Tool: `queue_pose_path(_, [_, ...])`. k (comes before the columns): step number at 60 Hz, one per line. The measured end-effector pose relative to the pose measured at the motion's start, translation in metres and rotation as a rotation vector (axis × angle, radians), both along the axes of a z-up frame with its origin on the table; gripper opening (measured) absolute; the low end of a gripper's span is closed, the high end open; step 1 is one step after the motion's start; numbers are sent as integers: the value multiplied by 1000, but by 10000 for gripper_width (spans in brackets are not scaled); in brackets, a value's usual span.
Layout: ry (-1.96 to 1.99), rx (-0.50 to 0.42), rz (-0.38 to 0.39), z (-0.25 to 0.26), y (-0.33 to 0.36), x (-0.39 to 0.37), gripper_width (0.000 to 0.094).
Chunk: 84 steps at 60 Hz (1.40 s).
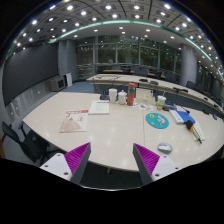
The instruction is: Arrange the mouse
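A small grey mouse [165,147] lies on the pale table [110,130], close to its near edge and just right of my right finger. Farther back sits a round teal mouse pad [156,120]. My gripper [112,150] hovers over the table's near edge, well back from both. Its fingers [78,155] are spread wide, the magenta pads face each other, and only bare tabletop shows between them.
A magazine [73,122] and a white sheet [99,107] lie at the left. A white cup [112,96] and a red-capped bottle [131,95] stand at the far middle. Blue items [183,116] lie at the right. Dark chairs [20,140] line the left side.
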State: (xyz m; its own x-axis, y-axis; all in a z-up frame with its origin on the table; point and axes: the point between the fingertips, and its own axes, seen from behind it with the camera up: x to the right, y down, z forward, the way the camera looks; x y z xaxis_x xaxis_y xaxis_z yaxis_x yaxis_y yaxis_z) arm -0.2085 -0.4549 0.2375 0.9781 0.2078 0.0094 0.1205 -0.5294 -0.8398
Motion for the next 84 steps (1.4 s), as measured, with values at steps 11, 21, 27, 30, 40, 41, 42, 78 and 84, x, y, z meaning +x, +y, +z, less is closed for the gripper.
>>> queue_pose_path(11, [-29, -55, -79, -61, 12, 69, 862])
queue_pose_path(21, [-78, -92, -176, -123, 28, 162, 861])
queue_pose_path(27, [-112, -101, -224, -160, 48, 216, 861])
queue_pose_path(30, [-129, -104, -242, -177, 60, 240, 864])
queue_pose_path(40, [-147, -113, -269, -223, 108, 298, 864])
queue_pose_path(41, [-145, -115, -269, -226, 113, 302, 862])
queue_pose_path(42, [-143, -117, -269, -229, 118, 305, 862])
queue_pose_path(78, [-64, -89, -144, -249, 246, 327, 682])
queue_pose_path(84, [-40, -83, -122, -250, 249, 319, 493])
